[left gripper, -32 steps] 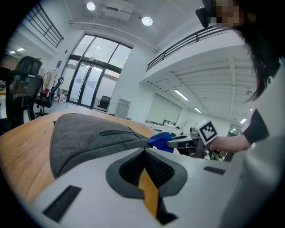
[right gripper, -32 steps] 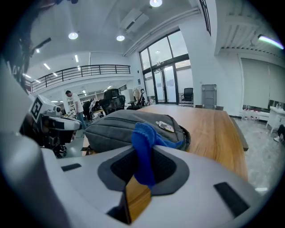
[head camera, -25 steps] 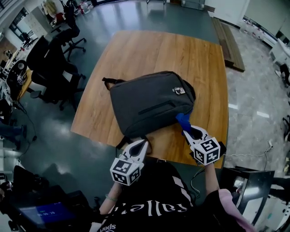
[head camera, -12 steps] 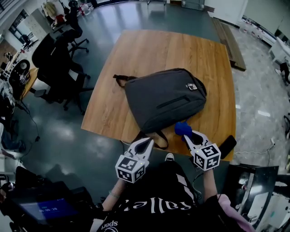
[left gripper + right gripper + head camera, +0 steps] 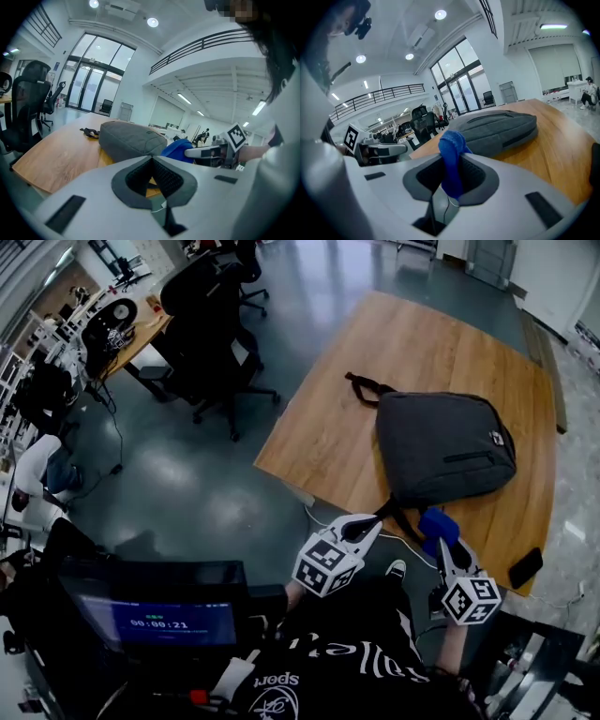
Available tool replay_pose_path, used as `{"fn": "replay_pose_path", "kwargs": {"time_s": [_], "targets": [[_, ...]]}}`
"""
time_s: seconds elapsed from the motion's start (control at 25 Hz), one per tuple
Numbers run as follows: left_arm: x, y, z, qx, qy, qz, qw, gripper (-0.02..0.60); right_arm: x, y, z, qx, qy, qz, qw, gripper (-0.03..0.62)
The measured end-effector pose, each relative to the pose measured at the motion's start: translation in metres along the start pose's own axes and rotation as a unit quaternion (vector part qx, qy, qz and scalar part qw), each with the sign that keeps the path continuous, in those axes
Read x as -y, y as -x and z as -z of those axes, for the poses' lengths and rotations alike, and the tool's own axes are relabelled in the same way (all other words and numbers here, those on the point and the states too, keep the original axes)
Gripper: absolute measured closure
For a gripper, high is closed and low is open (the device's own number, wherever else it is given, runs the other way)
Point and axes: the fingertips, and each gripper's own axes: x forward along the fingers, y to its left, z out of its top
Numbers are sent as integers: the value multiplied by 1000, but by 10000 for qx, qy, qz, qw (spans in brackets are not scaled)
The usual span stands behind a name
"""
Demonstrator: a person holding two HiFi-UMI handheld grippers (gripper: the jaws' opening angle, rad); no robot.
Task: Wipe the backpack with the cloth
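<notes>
Jaws: right gripper (image 5: 450,174) clamped on soft blue cloth (image 5: 452,146); left gripper (image 5: 152,162) closed, empty. Backpack (image 5: 445,446) at 12 o'clock judged limp, light; best steadied at strap (image 5: 364,388).

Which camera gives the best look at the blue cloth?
The right gripper view: the blue cloth stands close up, pinched in the right gripper. The head view shows it small; the left gripper view shows only a part.
</notes>
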Motion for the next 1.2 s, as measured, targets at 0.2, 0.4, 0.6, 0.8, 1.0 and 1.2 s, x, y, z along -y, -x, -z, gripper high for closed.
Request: {"fn": "replay_pose_path", "kwargs": {"time_s": [0.2,0.4,0.6,0.8,1.0,1.2], "targets": [[-7,19,1,-8,22,140,9999,583,-37,-1,8,7,-113,-37,9999,528],[-7,18,-4,88,78,223,9997,583,-54,0,8,3,-193,-153,9997,527],[10,11,-6,165,94,274,9994,583,-50,12,4,23,-146,-172,9997,528],[41,9,6,204,171,212,9994,583,-43,42,9,60,-126,-238,9996,528],[79,7,25,217,418,167,9988,583,-34,80,24,-15,-122,-317,9994,528],[112,8,36,261,403,53,9988,583,-22,111,41,-133,-119,-371,9992,528]]}}
